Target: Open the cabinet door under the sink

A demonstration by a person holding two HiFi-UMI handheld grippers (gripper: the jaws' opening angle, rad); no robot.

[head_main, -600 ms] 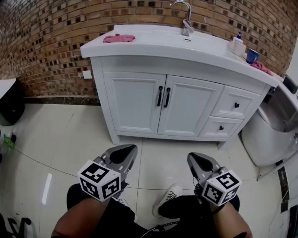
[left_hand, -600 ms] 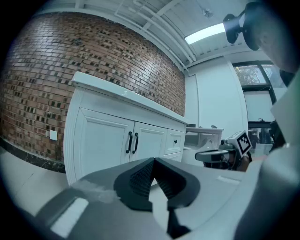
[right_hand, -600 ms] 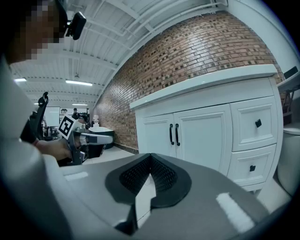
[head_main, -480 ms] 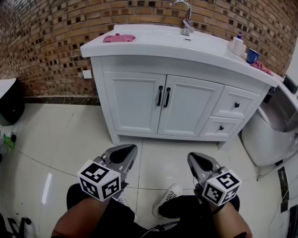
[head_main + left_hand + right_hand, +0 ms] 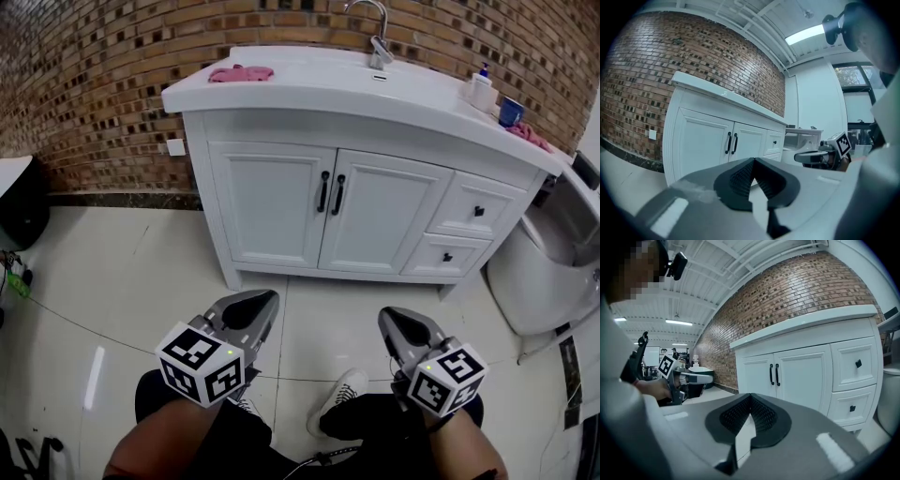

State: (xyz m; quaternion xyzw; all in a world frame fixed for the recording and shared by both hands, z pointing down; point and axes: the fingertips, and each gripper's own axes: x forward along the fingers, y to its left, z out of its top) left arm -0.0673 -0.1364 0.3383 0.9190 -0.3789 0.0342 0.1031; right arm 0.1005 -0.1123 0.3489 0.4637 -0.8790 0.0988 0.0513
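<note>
A white vanity cabinet (image 5: pixel 281 202) stands under the sink against the brick wall, both doors closed. Two black handles (image 5: pixel 330 193) sit side by side where the doors meet; they also show as handles (image 5: pixel 731 143) in the left gripper view and handles (image 5: pixel 774 374) in the right gripper view. My left gripper (image 5: pixel 259 300) hangs low over the floor, well short of the cabinet, jaws shut with nothing held. My right gripper (image 5: pixel 391 317) hangs beside it, also shut and empty. Both tips meet in their own views: left gripper (image 5: pixel 753 160), right gripper (image 5: pixel 750 395).
Two drawers (image 5: pixel 476 211) fill the cabinet's right side. A toilet (image 5: pixel 548 272) stands at right. On the countertop are a pink cloth (image 5: pixel 241 73), a faucet (image 5: pixel 377 37), a soap bottle (image 5: pixel 479 91) and a blue cup (image 5: pixel 508 112). A person's shoes (image 5: pixel 339 398) are on the tiled floor.
The view has shifted very slightly; both grippers stay where they were, shut.
</note>
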